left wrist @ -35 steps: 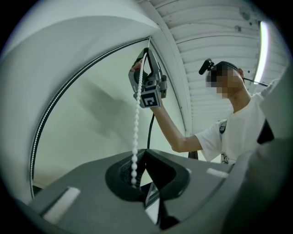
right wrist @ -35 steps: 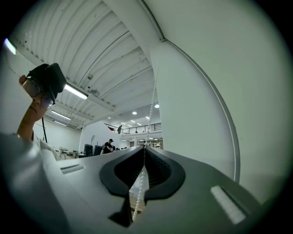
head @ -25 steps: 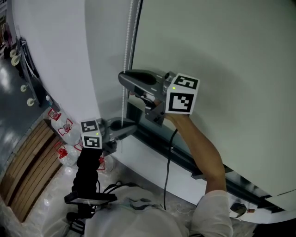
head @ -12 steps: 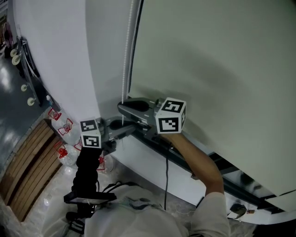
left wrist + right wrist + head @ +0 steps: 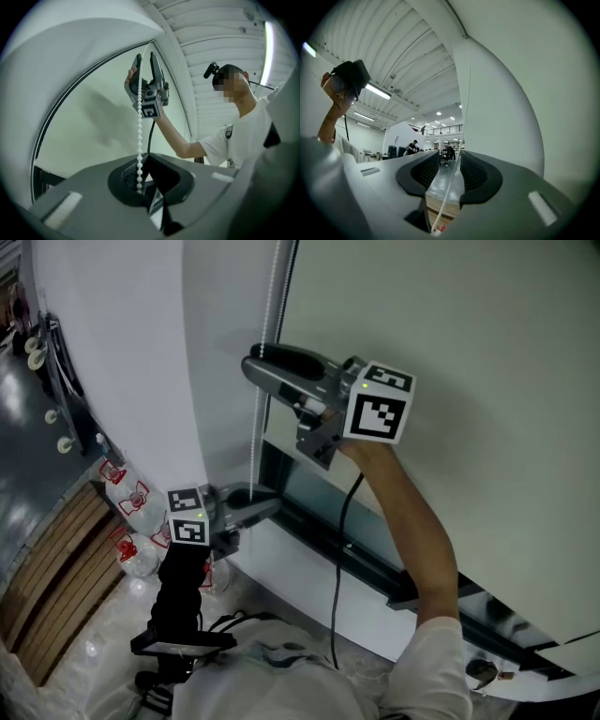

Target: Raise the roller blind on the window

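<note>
Here, pale green roller blind mostly lowered, white bead chain hanging straight

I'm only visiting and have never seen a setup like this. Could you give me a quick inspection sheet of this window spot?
Surface: no table; a white ledge below the dark window frame.
Job's things: roller blind covers most of the window; bead chain hangs at its left edge.
Clutter: plastic bottles with red labels and wooden slats on the floor.
Grippers: left gripper shut on the bead chain, low down; right gripper higher up, jaws apart, chain running between them.
Cables: black cable hangs from the right gripper.
Surroundings: white wall left of the window; a lit hall with distant people.
</note>
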The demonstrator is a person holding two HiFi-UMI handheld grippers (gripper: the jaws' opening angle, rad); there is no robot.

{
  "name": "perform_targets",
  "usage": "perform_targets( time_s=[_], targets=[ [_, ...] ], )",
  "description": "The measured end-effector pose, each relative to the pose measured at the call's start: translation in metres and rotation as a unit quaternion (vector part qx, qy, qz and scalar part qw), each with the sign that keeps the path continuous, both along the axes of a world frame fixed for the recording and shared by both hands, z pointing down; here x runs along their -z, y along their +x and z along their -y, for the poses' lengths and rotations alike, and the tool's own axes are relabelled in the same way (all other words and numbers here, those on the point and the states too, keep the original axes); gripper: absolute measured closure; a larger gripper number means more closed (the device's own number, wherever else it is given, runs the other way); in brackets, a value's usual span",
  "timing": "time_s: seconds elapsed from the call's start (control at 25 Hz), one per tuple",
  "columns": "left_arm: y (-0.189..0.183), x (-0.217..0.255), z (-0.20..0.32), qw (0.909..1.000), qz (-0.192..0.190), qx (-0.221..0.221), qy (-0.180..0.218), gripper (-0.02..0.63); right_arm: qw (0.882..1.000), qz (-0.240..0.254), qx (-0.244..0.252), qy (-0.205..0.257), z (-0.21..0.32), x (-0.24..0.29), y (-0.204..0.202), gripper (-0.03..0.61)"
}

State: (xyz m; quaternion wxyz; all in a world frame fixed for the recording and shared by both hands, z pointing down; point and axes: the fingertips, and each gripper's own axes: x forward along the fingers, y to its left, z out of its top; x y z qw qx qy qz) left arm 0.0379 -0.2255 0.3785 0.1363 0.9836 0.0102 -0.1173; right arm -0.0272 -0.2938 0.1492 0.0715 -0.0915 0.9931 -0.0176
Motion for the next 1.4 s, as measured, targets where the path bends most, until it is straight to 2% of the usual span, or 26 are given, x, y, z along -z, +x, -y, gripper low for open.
perform_targets(
  time_s=[0.24, 0.4, 0.52, 0.56, 0.6, 0.76, 0.92, 1.12, 1.4],
  targets=[
    [0.0, -0.007, 0.0, 1.0, 0.002, 0.001, -0.007, 0.615, 0.997, 0.021, -0.011, 0.074, 0.008, 0.096, -0.003, 0.463],
    [-0.001, -0.006, 0.001, 1.0, 0.004, 0.002, -0.006, 0.614, 0.995, 0.04, -0.011, 0.094, 0.005, 0.133, -0.002, 0.471],
    [-0.001, -0.004, 0.0, 1.0, 0.004, 0.001, -0.003, 0.614, 0.994, 0.046, -0.013, 0.098, 0.003, 0.143, -0.003, 0.511],
    [0.0, -0.004, 0.0, 1.0, 0.004, 0.001, -0.003, 0.614, 0.994, 0.048, -0.017, 0.095, 0.004, 0.143, -0.003, 0.552],
    [0.0, -0.004, 0.0, 1.0, 0.004, 0.001, -0.003, 0.614, 0.995, 0.05, -0.02, 0.089, 0.004, 0.143, -0.003, 0.56],
    [0.001, -0.007, -0.002, 1.0, 0.004, -0.003, -0.007, 0.614, 0.997, 0.064, 0.0, 0.054, 0.002, 0.138, 0.001, 0.563],
    [0.002, -0.008, -0.001, 0.9999, 0.006, -0.005, -0.009, 0.615, 0.996, 0.074, 0.003, 0.047, 0.001, 0.131, 0.01, 0.565],
    [0.002, -0.008, -0.002, 0.9999, 0.004, -0.006, -0.01, 0.614, 0.999, 0.037, -0.01, 0.037, -0.004, 0.086, 0.003, 0.565],
    [0.002, -0.002, -0.002, 0.9999, 0.003, -0.009, -0.004, 0.614, 0.999, 0.016, -0.023, 0.015, -0.009, 0.026, 0.004, 0.565]
  ],
)
